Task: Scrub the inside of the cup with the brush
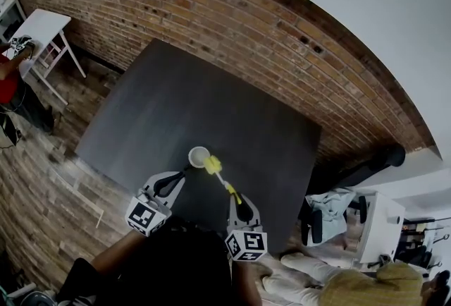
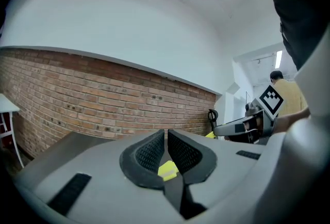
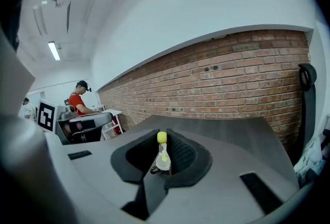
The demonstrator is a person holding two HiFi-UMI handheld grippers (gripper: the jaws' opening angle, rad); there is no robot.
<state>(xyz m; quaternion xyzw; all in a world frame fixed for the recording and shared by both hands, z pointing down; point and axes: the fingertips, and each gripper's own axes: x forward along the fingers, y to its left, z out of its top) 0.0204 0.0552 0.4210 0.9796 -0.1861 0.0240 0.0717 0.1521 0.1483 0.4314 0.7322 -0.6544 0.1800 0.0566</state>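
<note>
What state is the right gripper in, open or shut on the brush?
Shut on the brush: the right gripper has its jaws pinching the thin handle, yellow end poking up between them.

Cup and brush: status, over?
Left claw shut on cup. Right claw shut on brush, head beside cup's rim. Nothing in the way.

head view: high overhead, steeply down on dark surface (image 1: 176, 107), brick wall (image 1: 232, 15) at 12 o'clock. gripper views: low, close behind own jaws, facing same wall; both share surface, wall.
</note>
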